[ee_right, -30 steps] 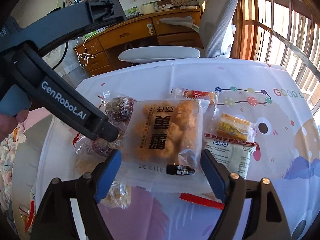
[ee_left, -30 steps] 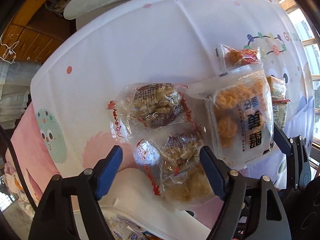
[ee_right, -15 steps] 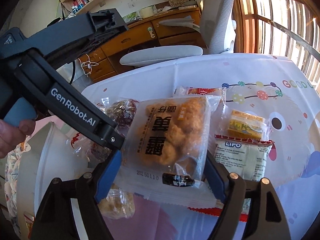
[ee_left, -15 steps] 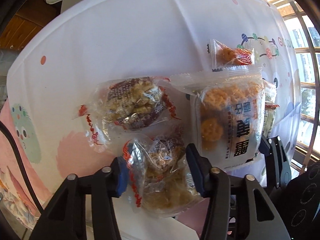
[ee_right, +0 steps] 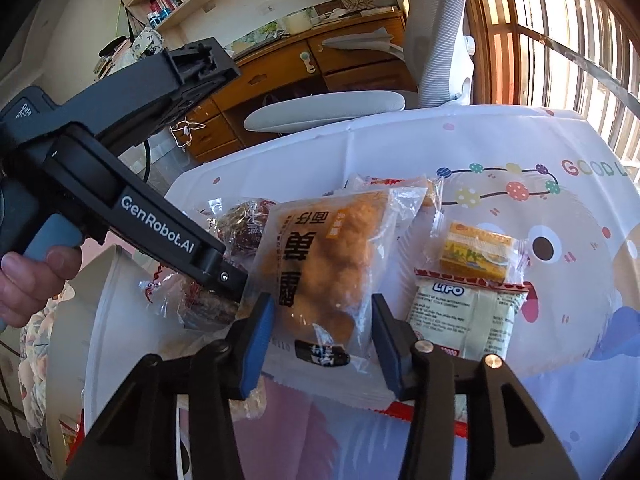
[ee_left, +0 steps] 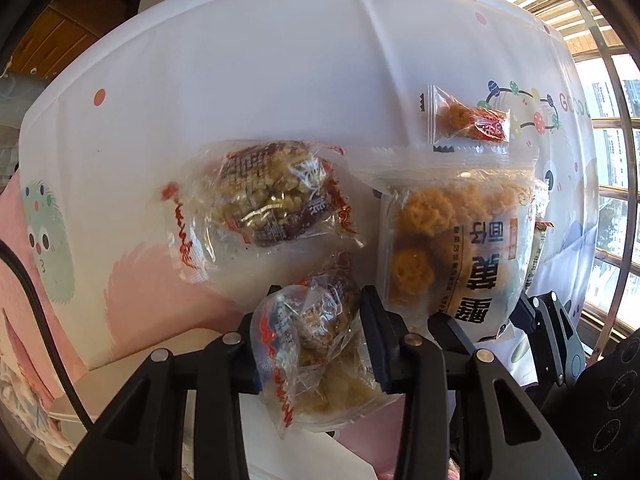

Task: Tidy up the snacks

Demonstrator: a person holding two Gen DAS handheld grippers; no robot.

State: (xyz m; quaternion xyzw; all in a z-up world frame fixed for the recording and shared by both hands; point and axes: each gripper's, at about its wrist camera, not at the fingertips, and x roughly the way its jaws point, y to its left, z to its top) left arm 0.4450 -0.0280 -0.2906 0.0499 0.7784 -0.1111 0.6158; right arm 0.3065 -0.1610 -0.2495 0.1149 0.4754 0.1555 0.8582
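Note:
My left gripper [ee_left: 316,340] is shut on a clear-wrapped puffed-rice snack [ee_left: 320,344] with red print. A second such snack [ee_left: 268,204] lies on the tablecloth just beyond. My right gripper [ee_right: 322,340] is shut on a large clear bag of orange fried puffs [ee_right: 332,264], which also shows in the left wrist view [ee_left: 460,248]. The left gripper shows in the right wrist view [ee_right: 216,280], close beside the bag.
A small orange snack packet [ee_left: 468,120], a yellow boxed snack [ee_right: 476,252] and a LiPO biscuit pack [ee_right: 464,312] lie on the cartoon tablecloth [ee_left: 240,80]. A white bin [ee_right: 108,320] stands at the left edge. An office chair [ee_right: 332,108] and wooden desk stand behind.
Both grippers have closed from open: the left onto the puffed-rice snack, the right onto the fried-puff bag. Both have moved in closer over the snacks.

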